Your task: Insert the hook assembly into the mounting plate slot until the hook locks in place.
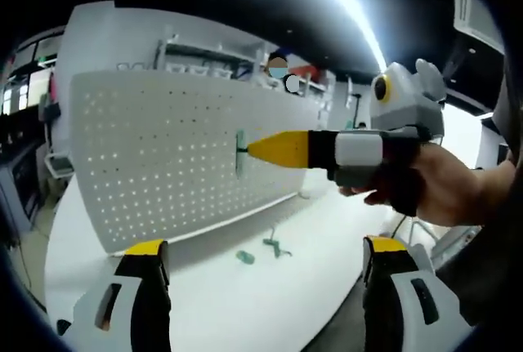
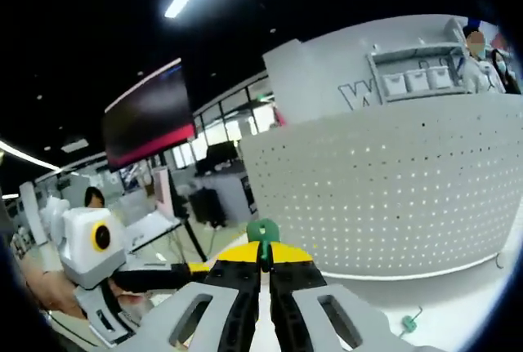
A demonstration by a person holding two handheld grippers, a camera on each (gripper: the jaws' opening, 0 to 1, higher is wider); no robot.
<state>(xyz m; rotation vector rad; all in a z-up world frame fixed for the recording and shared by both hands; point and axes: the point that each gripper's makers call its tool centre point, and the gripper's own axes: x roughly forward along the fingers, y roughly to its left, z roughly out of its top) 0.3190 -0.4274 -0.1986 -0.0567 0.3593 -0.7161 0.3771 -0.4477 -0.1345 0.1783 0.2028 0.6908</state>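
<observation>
Right gripper (image 1: 252, 149) presses green hook (image 1: 240, 153) against pegboard (image 1: 163, 156).

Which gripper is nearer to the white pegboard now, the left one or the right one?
Right. The right gripper holds a green hook against the pegboard. The left gripper is open and back from it, above the table.

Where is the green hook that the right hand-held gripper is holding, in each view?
Left gripper view: the green hook sits left of centre, at the yellow tip of the right hand-held gripper, against the white pegboard.
Right gripper view: the hook's green top pokes up between the shut jaws, bottom centre.
Shared landmark: the pegboard.
</observation>
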